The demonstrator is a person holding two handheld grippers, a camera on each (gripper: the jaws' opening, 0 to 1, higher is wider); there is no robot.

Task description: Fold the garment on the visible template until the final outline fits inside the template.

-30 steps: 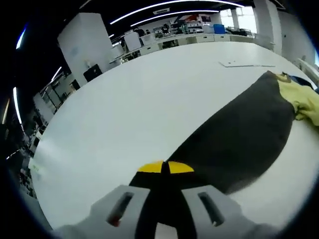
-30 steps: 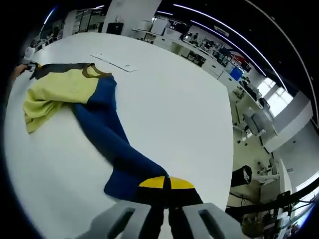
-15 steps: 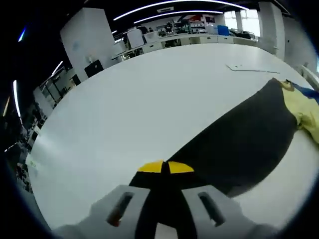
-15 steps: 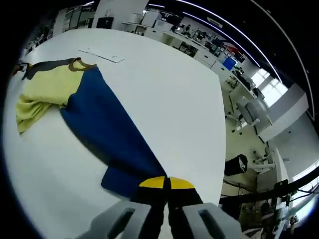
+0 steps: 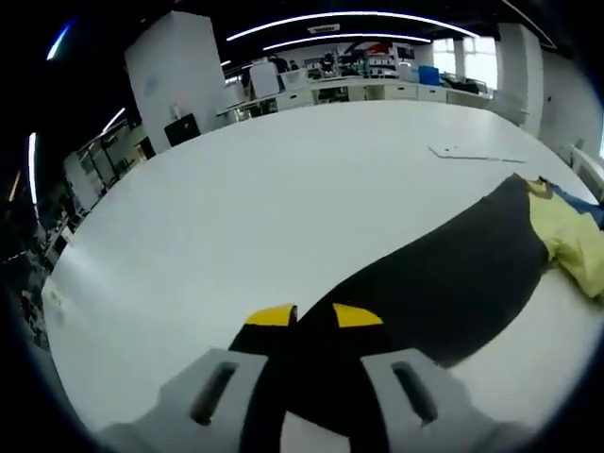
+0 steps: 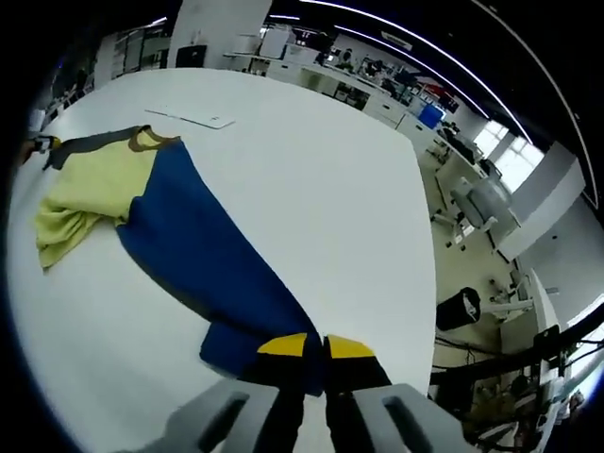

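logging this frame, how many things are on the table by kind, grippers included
garment (dark grey, blue and yellow parts): 1
flat white sheet lying past the collar: 1
grippers: 2, left gripper and right gripper
white table: 1
total: 5

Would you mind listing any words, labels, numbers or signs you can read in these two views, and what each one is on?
No text is readable in either view.
The flat white sheet on the table: marks too small and blurred to read.
The garment, with its dark sleeve: no print or label visible.
The background shelves and signs: too blurred to read.
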